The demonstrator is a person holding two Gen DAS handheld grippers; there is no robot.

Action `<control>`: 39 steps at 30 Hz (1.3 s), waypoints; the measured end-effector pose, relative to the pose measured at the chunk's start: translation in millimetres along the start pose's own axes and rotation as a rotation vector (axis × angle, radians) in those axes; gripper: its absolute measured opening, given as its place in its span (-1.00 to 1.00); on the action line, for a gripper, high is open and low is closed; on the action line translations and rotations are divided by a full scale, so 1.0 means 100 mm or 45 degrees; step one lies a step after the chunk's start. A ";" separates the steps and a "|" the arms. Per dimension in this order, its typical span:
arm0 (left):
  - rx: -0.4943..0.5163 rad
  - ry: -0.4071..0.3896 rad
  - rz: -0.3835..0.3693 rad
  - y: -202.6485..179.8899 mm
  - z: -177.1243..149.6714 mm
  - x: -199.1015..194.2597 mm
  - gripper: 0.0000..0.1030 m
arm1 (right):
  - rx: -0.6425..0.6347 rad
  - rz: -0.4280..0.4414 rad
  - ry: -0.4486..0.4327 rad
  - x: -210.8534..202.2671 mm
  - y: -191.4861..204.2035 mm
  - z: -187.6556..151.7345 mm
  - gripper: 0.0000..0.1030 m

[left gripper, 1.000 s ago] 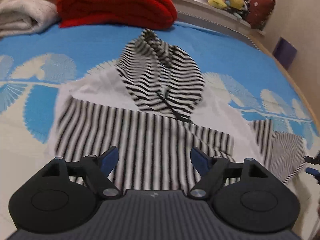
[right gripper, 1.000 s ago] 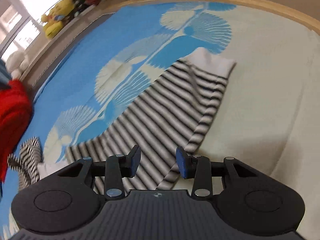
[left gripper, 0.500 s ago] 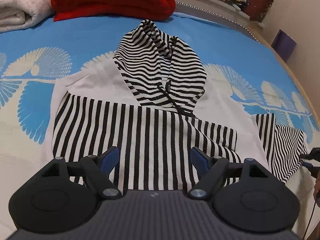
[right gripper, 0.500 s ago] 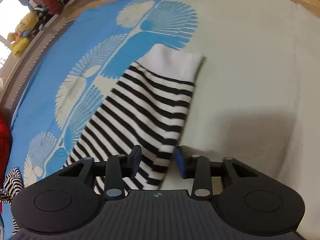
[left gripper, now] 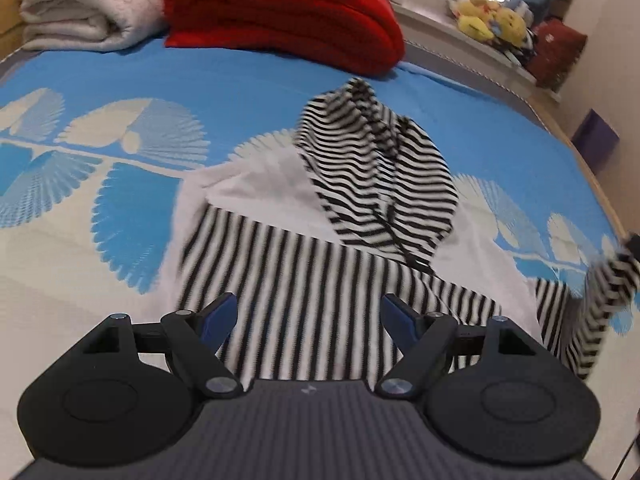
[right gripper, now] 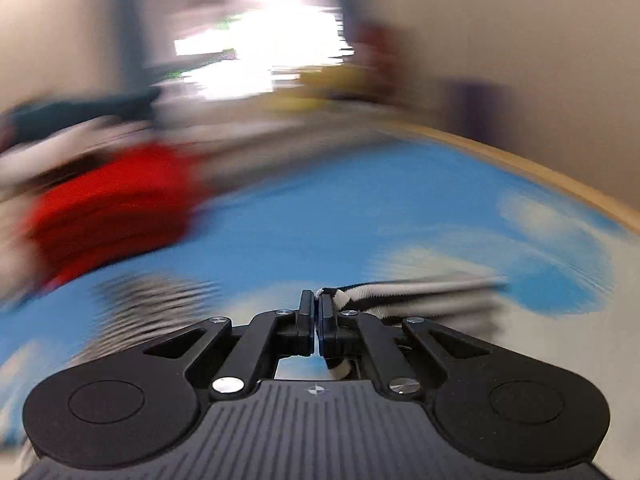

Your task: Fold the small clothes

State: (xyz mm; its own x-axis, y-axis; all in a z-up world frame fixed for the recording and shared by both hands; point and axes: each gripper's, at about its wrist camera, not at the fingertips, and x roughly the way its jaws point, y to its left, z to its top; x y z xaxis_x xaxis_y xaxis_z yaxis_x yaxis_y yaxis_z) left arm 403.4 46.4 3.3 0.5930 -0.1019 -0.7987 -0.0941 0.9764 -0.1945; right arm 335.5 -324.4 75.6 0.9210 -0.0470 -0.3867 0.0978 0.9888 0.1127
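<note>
A small black-and-white striped hoodie (left gripper: 320,280) lies flat on the blue patterned bedspread, its hood (left gripper: 380,176) toward the far side. My left gripper (left gripper: 308,316) is open and empty, hovering over the hoodie's body. My right gripper (right gripper: 318,312) is shut on the striped sleeve (right gripper: 392,294), which trails off to the right. In the left wrist view that sleeve (left gripper: 600,292) is lifted off the bed at the right edge. The right wrist view is heavily blurred.
A folded red blanket (left gripper: 288,8) and a cream blanket (left gripper: 84,4) lie at the far end of the bed. Stuffed toys (left gripper: 488,20) sit on a ledge behind. The bed's wooden edge (right gripper: 560,176) runs along the right.
My right gripper has shut on the sleeve and lifted it, swinging fast toward the hoodie's body. The left gripper stays open over the hoodie and has shifted slightly.
</note>
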 end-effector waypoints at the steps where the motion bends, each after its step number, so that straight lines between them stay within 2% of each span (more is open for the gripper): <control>1: -0.014 -0.002 0.006 0.06 0.01 -0.02 0.61 | -0.130 0.197 0.025 -0.03 0.36 -0.06 -0.98; 2: -0.029 0.000 0.011 0.11 0.02 -0.03 0.61 | -0.243 0.403 0.089 -0.06 0.69 -0.15 -0.98; 3: -0.047 0.004 0.013 0.16 0.03 -0.03 0.61 | -0.322 0.560 0.180 -0.08 0.95 -0.26 -0.96; 4: -0.071 0.012 0.011 0.22 0.05 -0.03 0.61 | -0.368 0.644 0.264 -0.09 1.13 -0.37 -0.95; 5: -0.097 0.020 0.007 0.28 0.06 -0.03 0.61 | -0.387 0.670 0.338 -0.08 1.25 -0.47 -0.91; 6: -0.121 0.029 0.003 0.33 0.07 -0.02 0.61 | -0.390 0.672 0.395 -0.07 1.32 -0.54 -0.78; 7: -0.144 0.039 0.002 0.38 0.08 -0.01 0.61 | -0.379 0.656 0.437 -0.05 1.33 -0.58 -0.72; 9: -0.180 0.060 0.001 0.45 0.09 0.00 0.60 | -0.291 0.578 0.469 0.00 1.24 -0.54 -0.49; 11: -0.203 0.081 -0.015 0.49 0.07 0.03 0.57 | -0.155 0.498 0.488 0.09 1.07 -0.45 -0.41; 13: -0.214 0.094 -0.038 0.51 0.04 0.07 0.45 | -0.047 0.364 0.507 0.21 0.88 -0.37 -0.35; 15: -0.212 0.114 -0.053 0.50 0.00 0.14 0.18 | 0.020 0.202 0.533 0.29 0.75 -0.37 -0.28; 16: -0.215 0.121 -0.056 0.48 -0.02 0.18 0.10 | 0.058 0.158 0.553 0.32 0.68 -0.40 -0.25; 18: -0.192 0.103 -0.085 0.40 -0.05 0.23 -0.15 | 0.202 0.153 0.613 0.39 0.53 -0.48 -0.25; 19: -0.171 0.101 -0.095 0.34 -0.06 0.25 -0.17 | 0.274 0.158 0.651 0.44 0.48 -0.52 -0.25; 22: -0.110 0.077 -0.178 0.11 -0.09 0.31 -0.18 | 0.466 0.126 0.740 0.52 0.37 -0.63 -0.25; 26: 0.020 0.081 -0.239 -0.29 -0.20 0.45 -0.18 | 0.518 0.009 0.772 0.54 0.32 -0.66 -0.25; 28: 0.066 0.104 -0.244 -0.48 -0.28 0.56 -0.14 | 0.558 -0.003 0.772 0.55 0.26 -0.66 -0.25; 30: 0.101 0.139 -0.237 -0.63 -0.36 0.68 0.03 | 0.568 -0.020 0.768 0.54 0.23 -0.64 -0.25; 32: 0.150 0.182 -0.199 -0.78 -0.44 0.80 0.07 | 0.563 -0.021 0.772 0.53 0.20 -0.61 -0.25; 34: 0.250 0.190 -0.137 -0.91 -0.54 0.87 0.06 | 0.553 -0.015 0.781 0.55 0.20 -0.58 -0.24; 35: 0.315 0.183 -0.084 -0.95 -0.58 0.89 -0.07 | 0.549 -0.011 0.786 0.55 0.20 -0.57 -0.23; 36: 0.380 0.164 -0.022 -0.98 -0.61 0.88 -0.46 | 0.544 -0.008 0.792 0.59 0.20 -0.58 -0.22; 37: 0.418 0.140 0.030 -0.99 -0.61 0.86 -0.64 | 0.542 -0.003 0.801 0.61 0.20 -0.59 -0.22; 38: 0.395 0.115 0.056 -0.94 -0.57 0.80 -0.82 | 0.544 0.003 0.815 0.61 0.21 -0.61 -0.22; 39: 0.323 0.099 0.058 -0.85 -0.51 0.73 -0.83 | 0.552 0.010 0.833 0.61 0.21 -0.63 -0.21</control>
State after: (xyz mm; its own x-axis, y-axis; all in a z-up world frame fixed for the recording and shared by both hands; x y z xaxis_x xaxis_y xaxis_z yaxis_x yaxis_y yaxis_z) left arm 413.7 -54.0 -67.5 0.5289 -0.0613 -0.8465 0.0901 0.9958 -0.0159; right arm 370.0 -297.3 -3.3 0.5260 0.1862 -0.8298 0.3545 0.8389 0.4129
